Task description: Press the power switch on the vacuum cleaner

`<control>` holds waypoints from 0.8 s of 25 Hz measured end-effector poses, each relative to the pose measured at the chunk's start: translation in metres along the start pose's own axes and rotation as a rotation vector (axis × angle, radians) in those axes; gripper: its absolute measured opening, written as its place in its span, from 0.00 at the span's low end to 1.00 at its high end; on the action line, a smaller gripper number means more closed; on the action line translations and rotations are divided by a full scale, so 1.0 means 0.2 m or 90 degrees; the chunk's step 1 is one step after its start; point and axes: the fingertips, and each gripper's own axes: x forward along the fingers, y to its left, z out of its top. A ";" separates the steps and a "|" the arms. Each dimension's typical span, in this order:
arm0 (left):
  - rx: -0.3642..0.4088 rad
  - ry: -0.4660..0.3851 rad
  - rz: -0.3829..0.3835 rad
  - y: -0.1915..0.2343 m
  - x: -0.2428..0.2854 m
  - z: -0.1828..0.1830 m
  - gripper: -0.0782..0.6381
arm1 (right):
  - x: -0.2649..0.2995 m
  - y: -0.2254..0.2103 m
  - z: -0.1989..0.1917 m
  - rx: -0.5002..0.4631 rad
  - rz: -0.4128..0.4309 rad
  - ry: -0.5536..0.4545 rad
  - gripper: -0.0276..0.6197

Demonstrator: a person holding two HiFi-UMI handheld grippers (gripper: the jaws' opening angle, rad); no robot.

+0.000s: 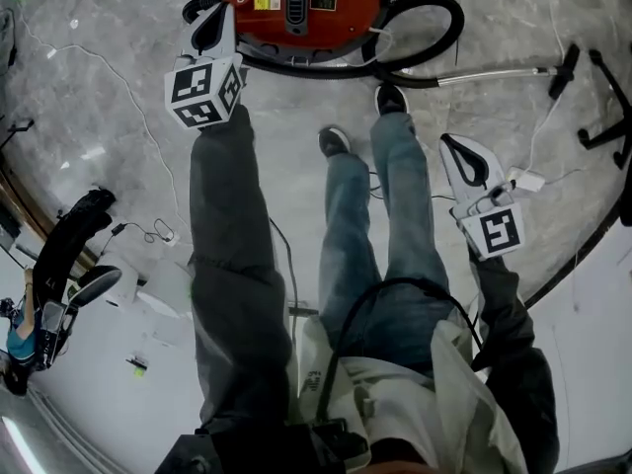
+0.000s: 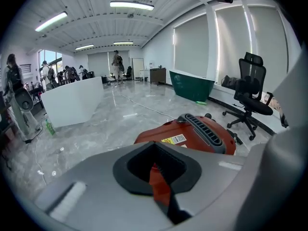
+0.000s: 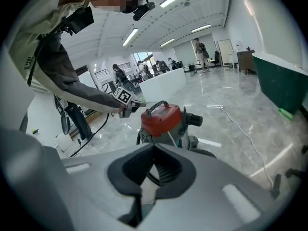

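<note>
1. Head view. One red vacuum cleaner (image 1: 296,8) stands on the grey floor (image 1: 118,77), out in the open and well away from the floor edges that show at either side. One black hose (image 1: 434,28) loops off its right side. One metal wand (image 1: 494,72) lies on the floor beyond the loop.
2. Same view. Two grippers, each with one marker cube. The left gripper (image 1: 217,30) is stretched forward on a straight arm, its tip at the vacuum cleaner's left front corner. Contact cannot be judged here. The right gripper (image 1: 464,161) is held back, beside the person's right leg and well apart from the machine. Two shoes (image 1: 336,141) stand just short of the hose.
3. Left gripper view. The left gripper's (image 2: 155,148) two jaws are together with only a thin slit between them, and nothing is held. The vacuum cleaner (image 2: 192,134) lies just beyond the jaw tips, and its red shows through the slit. It has one dark vent grille on top. The power switch cannot be picked out. One black office chair (image 2: 250,95) stands further off to the right.
4. Right gripper view. The right gripper's (image 3: 153,153) two jaws are likewise together and hold nothing. The vacuum cleaner (image 3: 161,119) stands ahead on the floor at some distance, with one carry handle (image 3: 156,107) on its lid. The left gripper (image 3: 127,100) sits at the lid's left edge, one grey sleeve (image 3: 72,88) behind it. Whether it touches cannot be told.
</note>
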 end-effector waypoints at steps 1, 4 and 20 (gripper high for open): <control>0.001 0.001 0.001 0.00 0.02 0.00 0.11 | 0.01 -0.01 0.02 -0.004 0.002 -0.003 0.05; -0.006 0.009 0.008 0.00 0.06 0.00 0.11 | 0.05 -0.05 0.10 -0.014 0.008 -0.023 0.05; -0.098 -0.006 0.044 -0.01 0.09 -0.14 0.11 | 0.13 0.02 0.23 -0.018 0.039 -0.043 0.05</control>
